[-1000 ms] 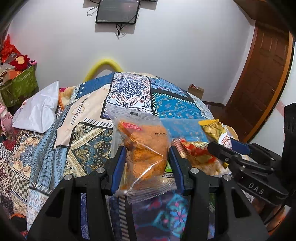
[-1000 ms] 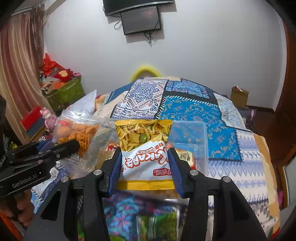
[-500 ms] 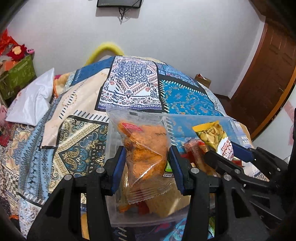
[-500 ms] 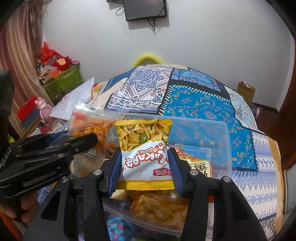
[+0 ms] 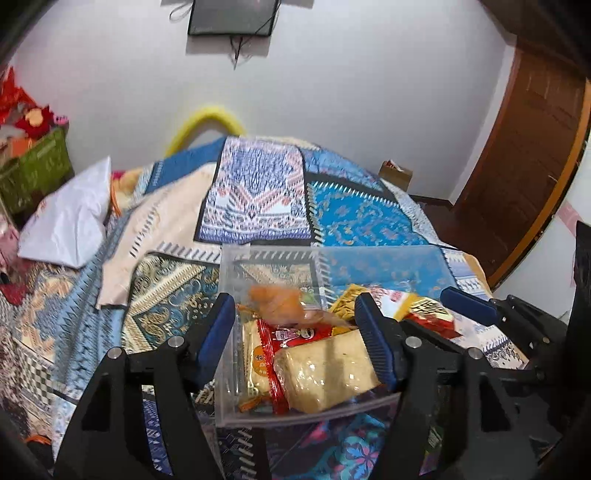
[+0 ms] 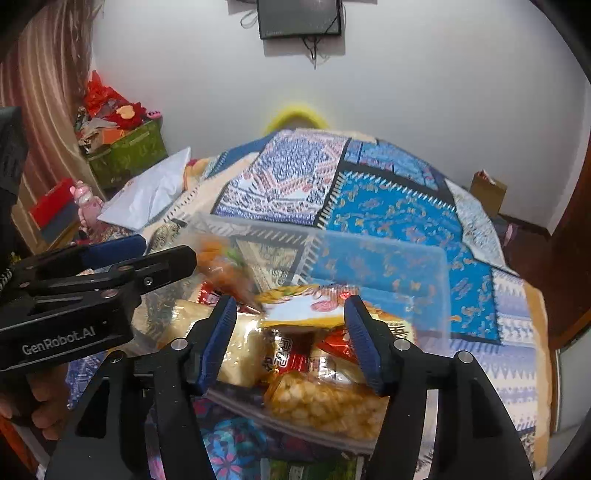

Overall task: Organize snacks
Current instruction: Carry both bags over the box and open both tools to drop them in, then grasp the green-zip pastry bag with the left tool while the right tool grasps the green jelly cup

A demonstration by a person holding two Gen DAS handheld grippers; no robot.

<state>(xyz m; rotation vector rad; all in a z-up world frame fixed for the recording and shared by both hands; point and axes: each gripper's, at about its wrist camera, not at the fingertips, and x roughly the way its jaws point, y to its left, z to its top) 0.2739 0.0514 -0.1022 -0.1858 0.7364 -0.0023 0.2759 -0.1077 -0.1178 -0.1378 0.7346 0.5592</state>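
- Nearest us, our left tongs (image 5: 297, 343) and right tongs (image 6: 290, 341) stand wide and hold nothing.
- Just beyond, the orange snack bag (image 5: 280, 304) and yellow packet (image 6: 306, 306) lie in the clear box (image 6: 424, 266), gathered with other snacks.
- The box rests on the patchwork bed (image 5: 354, 214).

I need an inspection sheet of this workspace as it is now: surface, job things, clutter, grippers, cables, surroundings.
Surface: patchwork bedspread over a bed.
Job's things: clear plastic box on the bedspread, holding snack packets; orange snack bag blurred, inside the box; yellow-white packet lies on the pile.
Clutter: white pillow on the bed.
Grippers: left gripper open, empty; right gripper open, empty.
Cables: wires hang under the wall screen.
Surroundings: wooden door, green basket, cardboard box.
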